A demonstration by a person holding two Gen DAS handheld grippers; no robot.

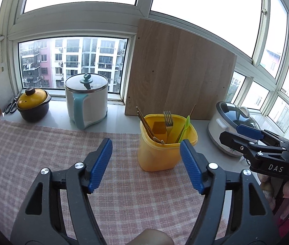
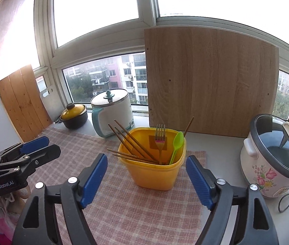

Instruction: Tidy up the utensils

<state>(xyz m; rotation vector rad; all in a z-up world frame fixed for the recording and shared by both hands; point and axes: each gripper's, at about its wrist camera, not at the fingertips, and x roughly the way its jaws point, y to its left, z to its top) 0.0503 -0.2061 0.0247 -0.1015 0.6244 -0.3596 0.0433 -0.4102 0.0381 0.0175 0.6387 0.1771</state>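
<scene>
- Right wrist view shows the yellow container (image 2: pixel 154 169) upright on the checked cloth (image 2: pixel 124 208), holding wooden chopsticks (image 2: pixel 132 143), a fork (image 2: pixel 160 140) and a green spoon (image 2: pixel 176 146).
- No loose utensil lies on the cloth in either view, so the sorting looks finished or close to it.
- One chopstick (image 2: pixel 188 126) appears to stand behind the container's far rim; whether it is inside cannot be told.
- The right gripper (image 2: pixel 146 175) has its jaws wide apart and empty, the container just beyond them.
- The left gripper (image 1: pixel 146 163) is likewise spread and empty, near the container.
- Lidded pots behind stay closed; contents unseen.
</scene>
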